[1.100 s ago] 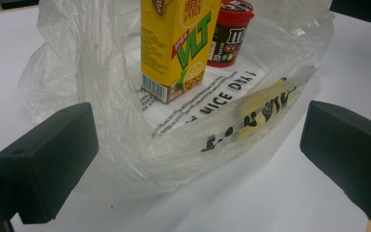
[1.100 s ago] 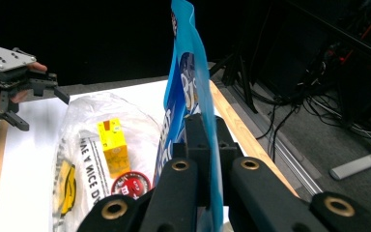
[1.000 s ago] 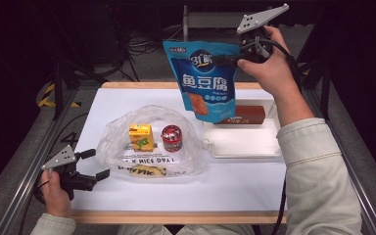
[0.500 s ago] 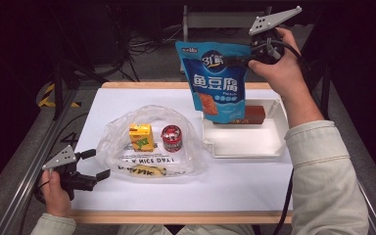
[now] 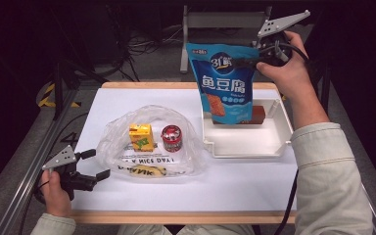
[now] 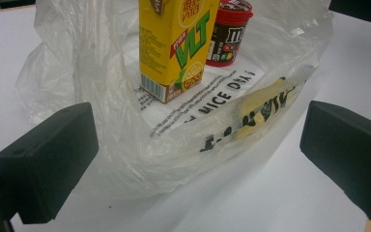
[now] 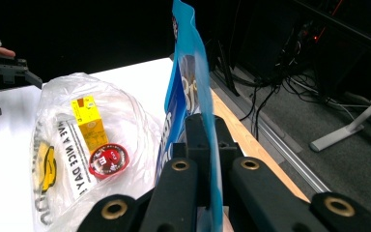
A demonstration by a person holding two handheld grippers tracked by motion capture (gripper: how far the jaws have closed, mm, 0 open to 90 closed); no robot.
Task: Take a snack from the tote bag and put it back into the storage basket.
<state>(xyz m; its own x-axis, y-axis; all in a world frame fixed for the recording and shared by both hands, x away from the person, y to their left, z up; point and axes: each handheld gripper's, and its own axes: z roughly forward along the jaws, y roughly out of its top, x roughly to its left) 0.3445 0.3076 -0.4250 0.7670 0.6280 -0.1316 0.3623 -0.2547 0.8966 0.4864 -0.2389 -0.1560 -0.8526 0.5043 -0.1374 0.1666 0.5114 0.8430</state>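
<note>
While the right hand [image 5: 286, 73] is lifted high, its gripper [image 5: 248, 62] pinches the blue pouch [image 5: 223, 83] above the tray [image 5: 247, 147]; the left gripper [image 5: 95, 164] rests spread wide beside the bag [image 5: 127, 142] on the surface [image 5: 235, 186].

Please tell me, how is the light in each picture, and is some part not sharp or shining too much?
High view: the white table is bright, the room behind nearly black. Left gripper view: the near black jaws look soft, and the plastic bag has pale glare. Right gripper view: the blue pouch edge is slightly blurred, the background dark.
</note>
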